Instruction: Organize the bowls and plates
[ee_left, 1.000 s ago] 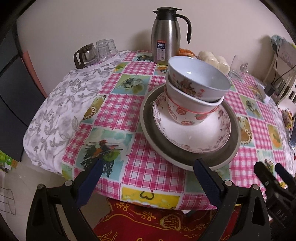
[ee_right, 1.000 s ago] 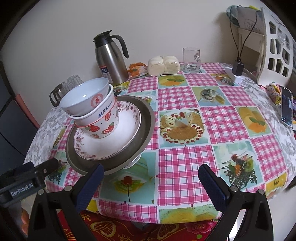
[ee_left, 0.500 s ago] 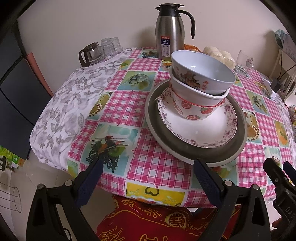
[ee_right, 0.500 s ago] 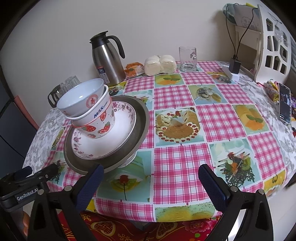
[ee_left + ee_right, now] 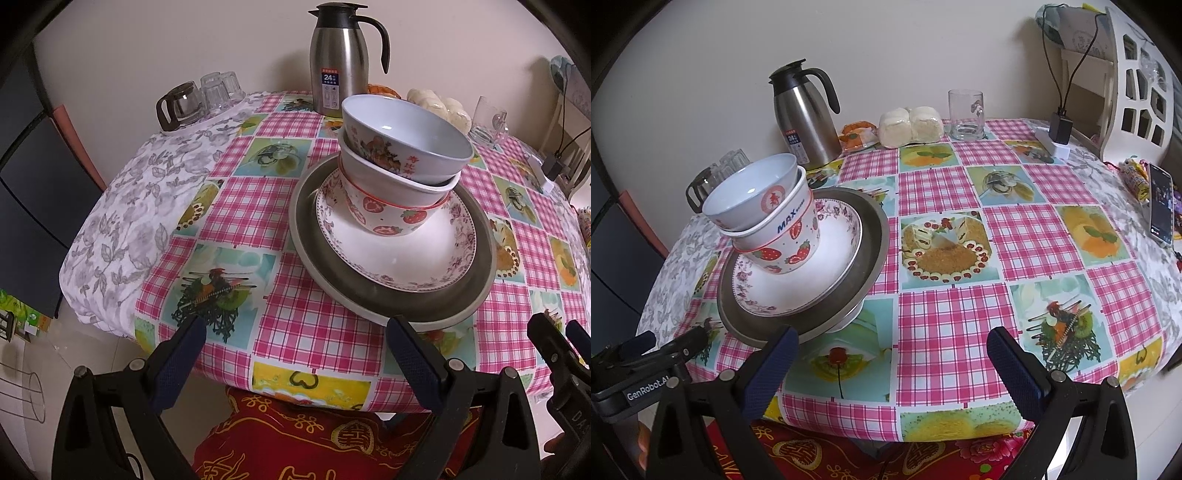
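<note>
Near the table's front left stands one stack: a wide grey metal plate (image 5: 369, 295) (image 5: 877, 236), a floral-rimmed white plate (image 5: 399, 258) (image 5: 820, 284), a strawberry bowl (image 5: 384, 218) (image 5: 783, 251) and a pale blue-white bowl (image 5: 402, 136) (image 5: 750, 199) on top, tilted. My left gripper (image 5: 291, 338) is open and empty in front of the table edge, its right finger just below the grey plate's rim. My right gripper (image 5: 892, 343) is open and empty too, right of the stack. Each gripper shows in the other's view: right (image 5: 554, 343), left (image 5: 665, 345).
At the back stand a steel thermos jug (image 5: 338, 59) (image 5: 805, 118), a glass pot with tumblers (image 5: 181, 105), wrapped buns (image 5: 910, 125) and a glass mug (image 5: 966, 114). A phone (image 5: 1161, 203), a charger (image 5: 1058, 133) and a white chair (image 5: 1134, 92) are on the right. Red patterned fabric (image 5: 314, 443) lies below the table edge.
Both grippers have drifted slightly back from the table edge, still open. The stack of plates and bowls has not moved.
</note>
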